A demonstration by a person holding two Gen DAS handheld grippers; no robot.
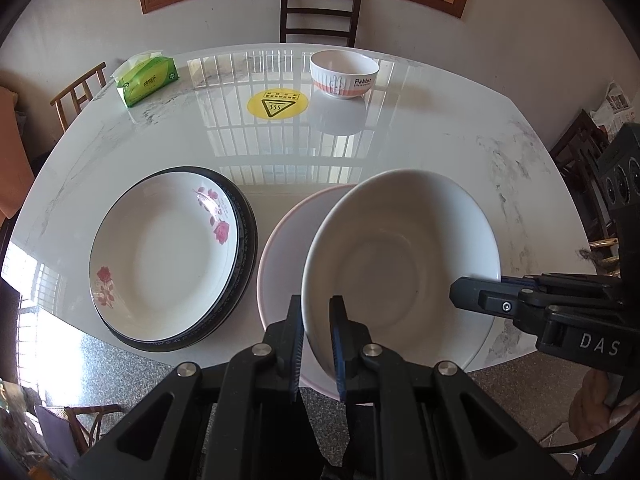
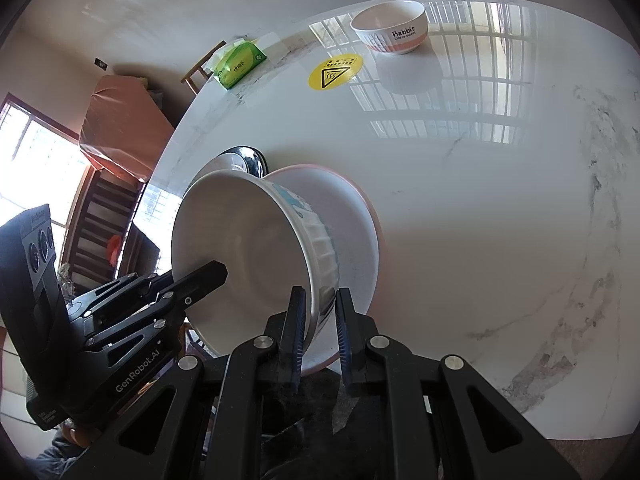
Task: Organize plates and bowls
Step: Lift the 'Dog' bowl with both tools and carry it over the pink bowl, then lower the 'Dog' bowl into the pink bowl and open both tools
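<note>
- The white bowl (image 1: 400,256) is tilted over the pink-rimmed bowl (image 1: 280,248) at the near edge of the tabletop (image 1: 420,140), apparently being nested into it.
- The left hand-held gripper (image 1: 316,344) pinches the white bowl's near rim; the right hand-held gripper (image 2: 318,332) straddles the rim on the opposite side, its jaws close about the wall, though whether they grip firmly I cannot tell.
- Risk: glazed rims are slick, so uneven pull from the two sides could twist the bowl out of one pinch.
- Risk: a tilted drop could chip either bowl or shove the pink-rimmed bowl, which overhangs the table edge, onto the floor.
- The stacked floral plates (image 1: 168,256) sit just beside; a leftward swing could knock them.
- The Rabbit bowl (image 1: 344,74) stands well apart, not yet gathered.
</note>
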